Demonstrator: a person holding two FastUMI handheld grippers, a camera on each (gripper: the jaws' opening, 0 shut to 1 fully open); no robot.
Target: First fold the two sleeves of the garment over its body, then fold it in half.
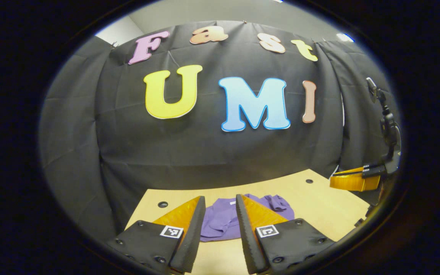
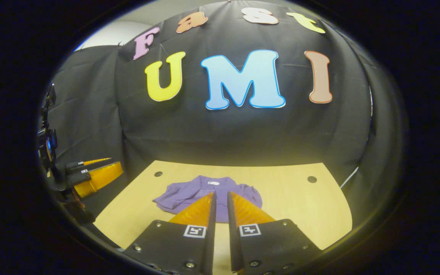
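In the left gripper view, the left gripper (image 1: 220,198) sits at the bottom centre of the frame, its jaws apart with a clear gap and nothing between them. Through that gap shows the garment (image 1: 220,219) — a purple top lying crumpled on the pale wooden counter (image 1: 319,202), bunched rather than spread flat, with a rumpled sleeve pushed up at its right end. A small pale tag shows near its neckline, too small to read. At the right edge of the frame the right gripper (image 1: 353,178) hangs above the counter's corner, well apart from the garment; its jaws look close together from this side.

In the right gripper view, the left gripper (image 2: 103,166) appears at the left edge of the frame, off the counter's (image 2: 300,202) edge. The garment (image 2: 189,194) lies at lower centre, toward the counter's left half, collar to the far side with a white label inside it (no writing can be made out), one sleeve folded loosely at its left. The right gripper (image 2: 220,196) fills the bottom centre, its jaws nearly together — only a narrow slit parts them — holding nothing, above the garment's near edge.
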